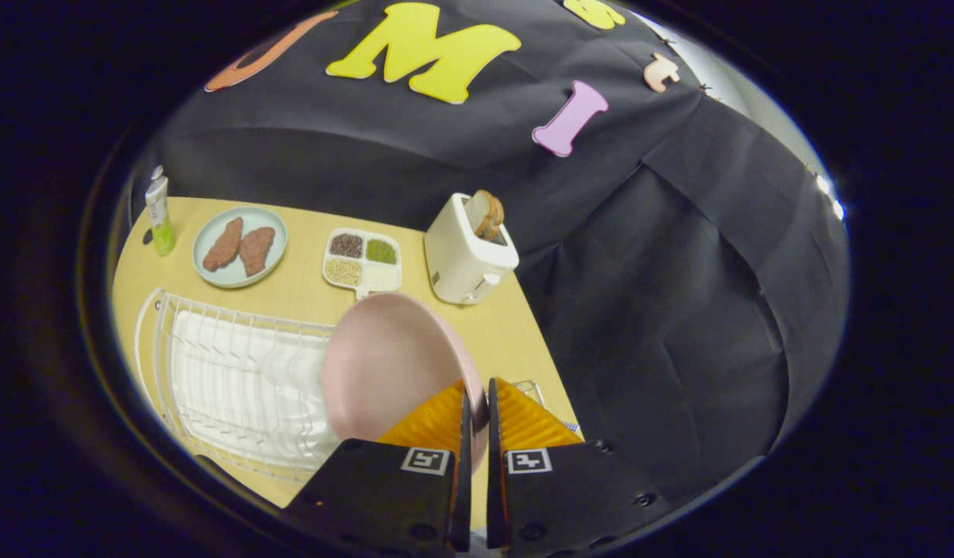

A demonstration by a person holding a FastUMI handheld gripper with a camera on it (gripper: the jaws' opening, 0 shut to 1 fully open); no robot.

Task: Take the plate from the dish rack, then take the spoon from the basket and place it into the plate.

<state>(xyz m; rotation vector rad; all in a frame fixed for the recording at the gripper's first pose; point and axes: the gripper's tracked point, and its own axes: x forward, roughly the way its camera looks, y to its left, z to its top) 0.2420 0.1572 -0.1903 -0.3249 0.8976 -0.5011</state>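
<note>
the tool (477, 403) is held nearly closed, its two orange ribbed fingers (434, 422) clamped on the rim of the pink plate (387, 364).

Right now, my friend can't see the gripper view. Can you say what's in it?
The hand-held gripper is shut on the rim of a pink plate, held above a white dish rack on a wooden table. Beyond sit a toaster with bread, a tray of grains and a plate of meat.
</note>
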